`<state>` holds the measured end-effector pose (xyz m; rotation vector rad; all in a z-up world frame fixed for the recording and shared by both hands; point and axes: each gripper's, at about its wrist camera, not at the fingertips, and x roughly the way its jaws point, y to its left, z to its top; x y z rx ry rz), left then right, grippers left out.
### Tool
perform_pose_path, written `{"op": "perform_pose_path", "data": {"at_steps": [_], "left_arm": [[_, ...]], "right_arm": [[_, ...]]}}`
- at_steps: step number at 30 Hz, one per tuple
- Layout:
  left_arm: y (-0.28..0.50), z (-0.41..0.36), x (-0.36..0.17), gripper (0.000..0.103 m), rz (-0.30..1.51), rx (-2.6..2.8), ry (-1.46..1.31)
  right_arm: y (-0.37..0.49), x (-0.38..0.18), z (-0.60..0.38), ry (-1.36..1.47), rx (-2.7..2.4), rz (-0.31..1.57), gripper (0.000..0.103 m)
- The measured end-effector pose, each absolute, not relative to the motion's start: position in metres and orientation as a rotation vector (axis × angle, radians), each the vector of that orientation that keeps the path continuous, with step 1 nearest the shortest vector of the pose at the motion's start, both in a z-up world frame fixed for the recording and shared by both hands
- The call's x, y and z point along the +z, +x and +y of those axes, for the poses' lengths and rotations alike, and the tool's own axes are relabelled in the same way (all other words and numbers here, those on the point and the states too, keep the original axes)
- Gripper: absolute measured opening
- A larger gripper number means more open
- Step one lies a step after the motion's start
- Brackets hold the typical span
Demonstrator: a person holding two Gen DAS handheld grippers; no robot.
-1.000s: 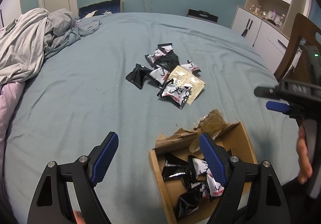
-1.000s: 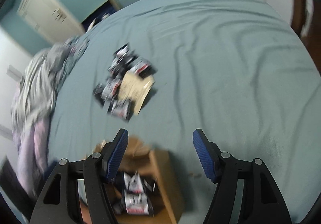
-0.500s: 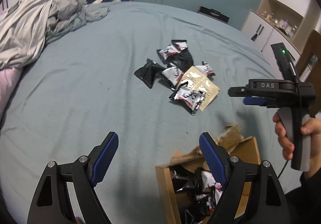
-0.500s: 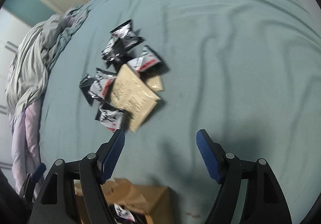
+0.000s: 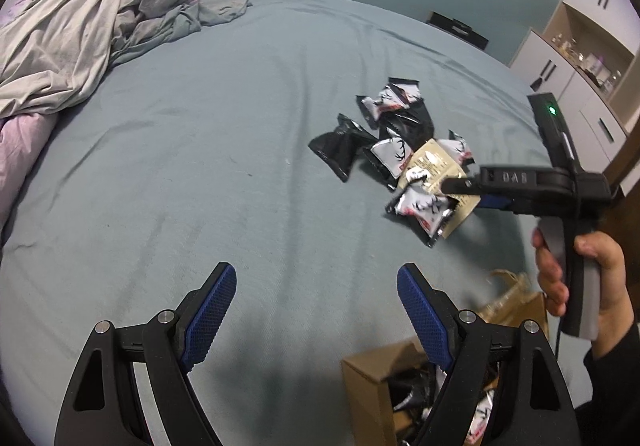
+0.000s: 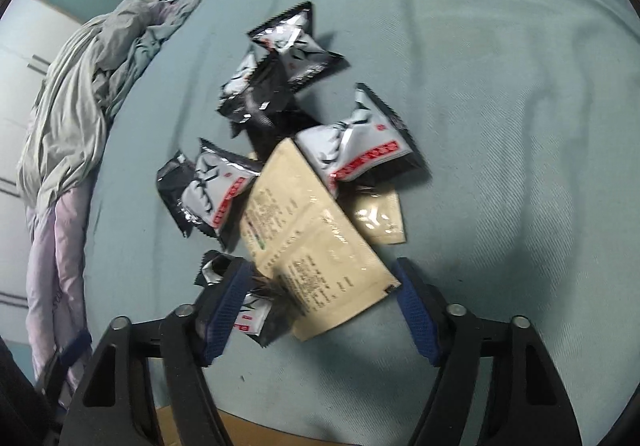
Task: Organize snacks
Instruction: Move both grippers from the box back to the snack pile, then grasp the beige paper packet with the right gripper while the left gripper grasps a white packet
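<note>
Nearest, the cardboard box (image 5: 372, 378) is seen at the lower edge of the left wrist view, already holding several packets. The left hand-held gripper (image 5: 316, 306) is held released and empty over bare bed sheet (image 5: 200, 166), beside the box and well short of the snack pile (image 5: 400, 158).

Beyond the box, the right hand-held gripper (image 6: 320, 302) is lowered onto the near edge of the pile. Its jaws have just been closing, yet no grip is made: the tan sachet (image 6: 316, 246) and a black-and-white packet (image 6: 256, 314) lie between the fingers, with a gap visible at the right finger. The right hand is judged the nearer by far.

The sachet's long axis runs diagonally, from its near corner by the right finger away toward the pile's middle, so it would be caught across its near end.

Farther on, the remaining packets (image 6: 356, 150) lie overlapping, and past the pile a rumpled duvet (image 5: 80, 38).
</note>
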<state>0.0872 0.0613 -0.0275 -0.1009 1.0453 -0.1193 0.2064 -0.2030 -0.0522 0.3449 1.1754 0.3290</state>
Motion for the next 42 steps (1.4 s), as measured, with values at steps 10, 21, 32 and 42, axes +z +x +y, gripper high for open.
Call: {"op": "perform_pose_path", "data": {"at_steps": [10,21,32,42], "left_arm": [[0.11,0.079,-0.05,0.084,1.007,0.004,-0.025],[0.167,0.038,-0.061,0.084,1.027,-0.221,0.025],[0.239,0.022,-0.087,0.065,1.075,-0.33,-0.089],[0.24,0.02,-0.103,0.003,1.053,-0.365,-0.168]], "right_arm": [[0.181,-0.03,-0.21,0.417,0.439,1.067,0.004],[0.066,0.03,-0.227,0.394,0.371,0.883,0.001],[-0.054,0.01,-0.253,0.407,0.329,0.8,0.001],[-0.039,0.001,-0.21,0.308,0.342,0.803,0.001]]}}
